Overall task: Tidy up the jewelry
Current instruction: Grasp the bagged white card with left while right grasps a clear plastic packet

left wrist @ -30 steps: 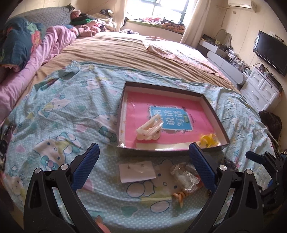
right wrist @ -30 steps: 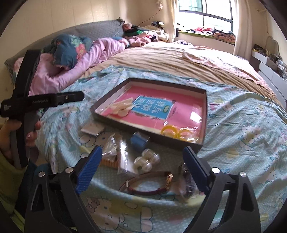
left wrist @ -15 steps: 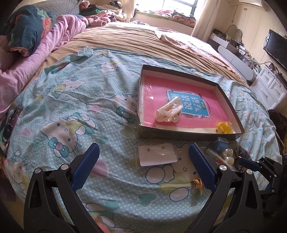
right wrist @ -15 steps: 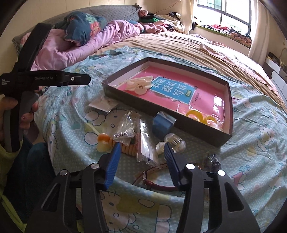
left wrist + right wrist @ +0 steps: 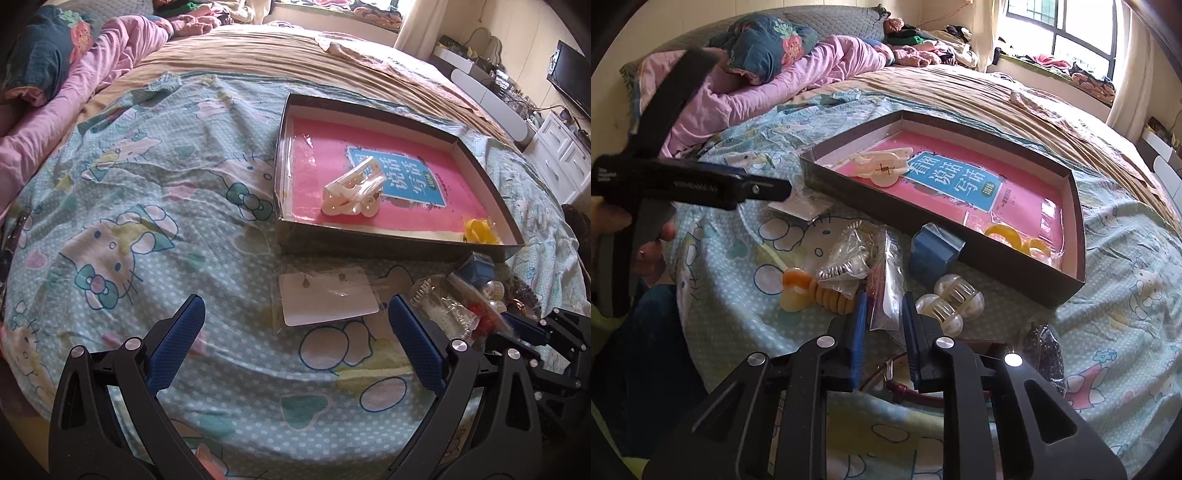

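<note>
Bedroom setup: we're working on a bed (image 5: 184, 369) under a cartoon-cat sheet, pink quilt and pillows at the head, window behind, TV and white drawers off to the right side. Our right tongs (image 5: 884, 314) are nearly pressed together on a clear plastic packet (image 5: 888, 280) lying in the loose pile near the bed's edge; the blue pads sit on either side of its near end and look to be pinching it, though actual contact is hard to confirm. Packet's long axis runs straight ahead from the tongs, toward the dark shallow box (image 5: 979, 258) just beyond it. Box already has a white hair claw (image 5: 352, 192) and yellow rings (image 5: 1015, 238) on its pink floor. Around the packet: orange beaded piece (image 5: 812, 290), another bag with something silver (image 5: 846, 264), small blue box (image 5: 934, 251), two pearly clips (image 5: 951, 301), a dark red bracelet (image 5: 923, 395) under the tongs. Left tongs (image 5: 293, 332) are spread wide and empty, hovering low over the sheet with an earring card (image 5: 328, 299) between and just ahead of the tips. Right side is the one committed; we judge the next move as lift and carry forward over the near wall. Packet is floppy, may drag neighbours along.
</note>
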### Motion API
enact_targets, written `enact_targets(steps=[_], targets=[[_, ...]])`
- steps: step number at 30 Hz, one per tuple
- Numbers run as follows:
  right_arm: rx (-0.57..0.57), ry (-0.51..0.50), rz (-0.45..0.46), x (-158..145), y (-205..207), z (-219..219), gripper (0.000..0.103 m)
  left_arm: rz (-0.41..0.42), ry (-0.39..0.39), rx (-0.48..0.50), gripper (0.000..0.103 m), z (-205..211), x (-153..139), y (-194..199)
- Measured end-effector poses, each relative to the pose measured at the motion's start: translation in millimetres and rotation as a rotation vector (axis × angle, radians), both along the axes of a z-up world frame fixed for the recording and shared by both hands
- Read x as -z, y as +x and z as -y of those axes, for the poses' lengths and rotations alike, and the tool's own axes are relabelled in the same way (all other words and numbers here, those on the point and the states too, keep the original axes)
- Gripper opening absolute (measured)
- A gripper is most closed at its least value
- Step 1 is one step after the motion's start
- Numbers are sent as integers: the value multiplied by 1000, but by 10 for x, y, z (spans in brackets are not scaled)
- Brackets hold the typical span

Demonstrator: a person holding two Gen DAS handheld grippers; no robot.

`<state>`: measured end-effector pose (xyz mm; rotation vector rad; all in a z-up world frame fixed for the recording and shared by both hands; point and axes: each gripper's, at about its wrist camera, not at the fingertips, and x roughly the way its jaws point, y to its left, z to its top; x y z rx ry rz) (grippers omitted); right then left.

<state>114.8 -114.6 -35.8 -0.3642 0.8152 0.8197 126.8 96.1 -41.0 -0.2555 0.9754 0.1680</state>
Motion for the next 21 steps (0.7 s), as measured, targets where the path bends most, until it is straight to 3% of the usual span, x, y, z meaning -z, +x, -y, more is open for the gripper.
enact_targets(steps=[12, 15, 19, 21], targets=[[9, 91, -1, -258, -49, 183, 18, -36, -2, 15, 90, 123, 247, 168], [18, 108, 3, -310, -58, 220, 18, -47, 62, 24, 68, 189, 293, 204], [30, 127, 8, -366, -51, 280, 18, -35, 69, 29, 51, 189, 263, 184], [36, 140, 13, -410, -52, 317, 18, -20, 61, 27, 51, 176, 199, 146]])
